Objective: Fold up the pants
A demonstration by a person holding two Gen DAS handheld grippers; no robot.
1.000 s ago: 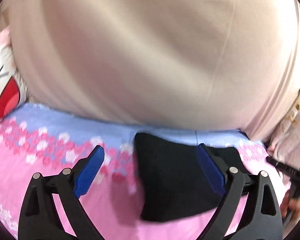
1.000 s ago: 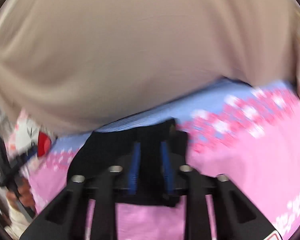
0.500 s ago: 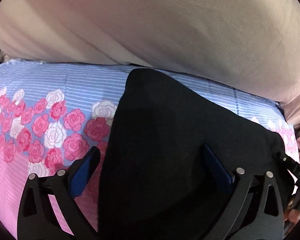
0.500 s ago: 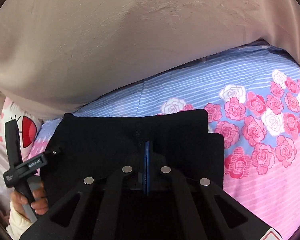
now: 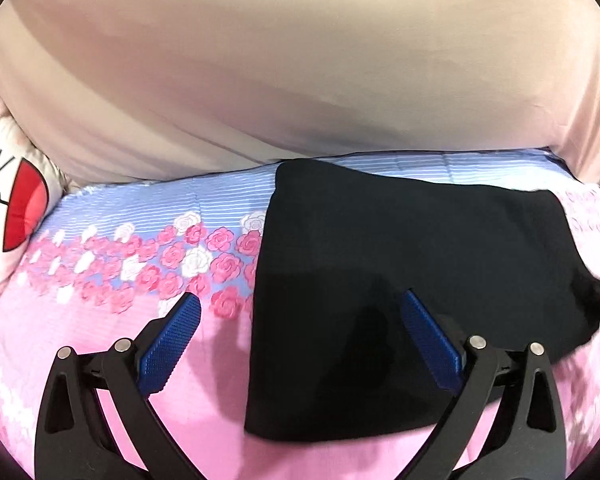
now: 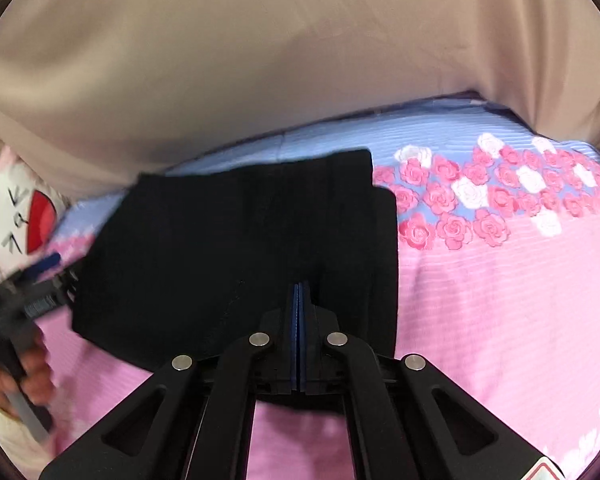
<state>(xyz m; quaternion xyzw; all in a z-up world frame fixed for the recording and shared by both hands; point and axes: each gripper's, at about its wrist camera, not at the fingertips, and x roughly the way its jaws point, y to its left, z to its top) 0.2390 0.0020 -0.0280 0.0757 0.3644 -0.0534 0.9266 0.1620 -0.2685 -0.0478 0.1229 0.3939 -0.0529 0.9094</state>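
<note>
The black pants (image 5: 412, 280) lie folded into a compact rectangle on the pink and blue rose-print bedsheet (image 5: 100, 320). My left gripper (image 5: 300, 308) is open above the fold's left edge, one blue pad over the sheet and one over the cloth. In the right wrist view the pants (image 6: 228, 256) fill the centre. My right gripper (image 6: 300, 292) has its pads pressed together over the near edge of the pants; whether cloth is pinched between them is not visible. The left gripper (image 6: 32, 300) shows blurred at the left edge.
A large beige quilt (image 5: 300, 72) is piled along the far side of the bed. A white pillow with a red cartoon mouth (image 5: 12, 208) lies at the far left. Pink sheet (image 6: 500, 320) stretches to the right of the pants.
Both grippers have pulled back and up from the pants, so the fold looks smaller. The left gripper stays open. The right gripper's pads closed a second ago and remain together.
</note>
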